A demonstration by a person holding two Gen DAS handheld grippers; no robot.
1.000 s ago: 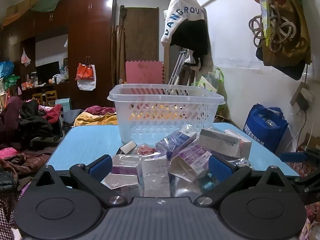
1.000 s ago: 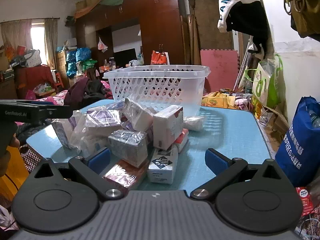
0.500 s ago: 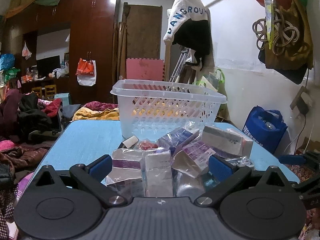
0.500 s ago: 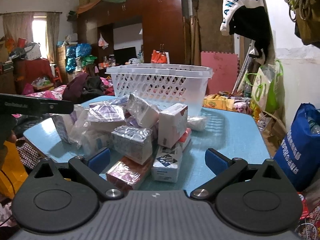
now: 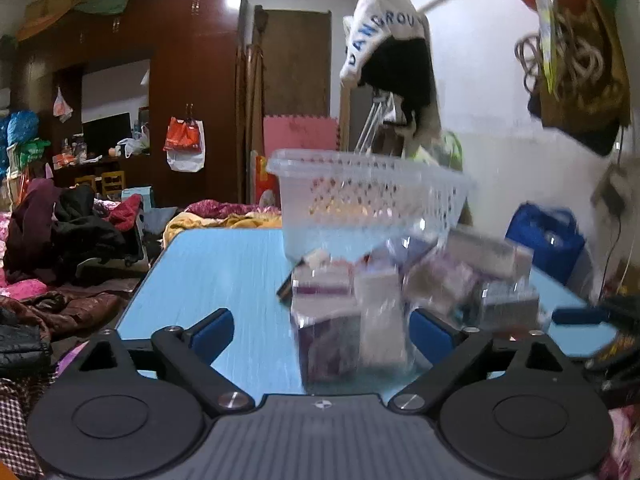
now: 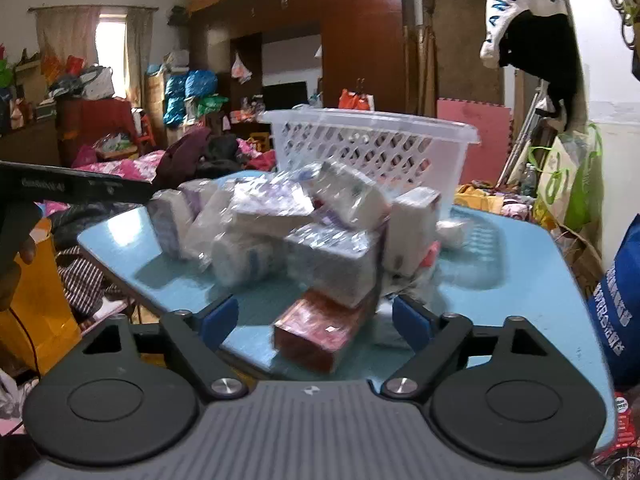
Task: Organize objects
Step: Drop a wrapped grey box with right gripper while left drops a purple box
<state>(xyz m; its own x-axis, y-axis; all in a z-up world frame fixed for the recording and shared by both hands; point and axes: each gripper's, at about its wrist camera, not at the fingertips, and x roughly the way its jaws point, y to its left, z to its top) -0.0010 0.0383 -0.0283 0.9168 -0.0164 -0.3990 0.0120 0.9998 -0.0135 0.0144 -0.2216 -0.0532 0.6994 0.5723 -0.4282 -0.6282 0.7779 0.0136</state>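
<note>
Boxes and packets heaped on blue table, white basket behind; both claws spread, holding nothing.

Left gripper (image 5: pixel 322 330): jaws wide apart, low over the near table (image 5: pixel 224 264) edge. Wrapped boxes (image 5: pixel 348 320) at the front of the heap stand between its blue pads (image 5: pixel 212 330), nearer the right one; contact cannot be told, as the view is blurred. Right gripper (image 6: pixel 316 322): jaws likewise apart, unloaded. A red-brown carton (image 6: pixel 316 334) lies between its fingertips, touching neither, with a larger wrapped box (image 6: pixel 334 264) stacked just behind it. The pile (image 6: pixel 280 228) of packets runs back to the perforated white basket (image 6: pixel 372 148), which stands upright at the table's far side.
</note>
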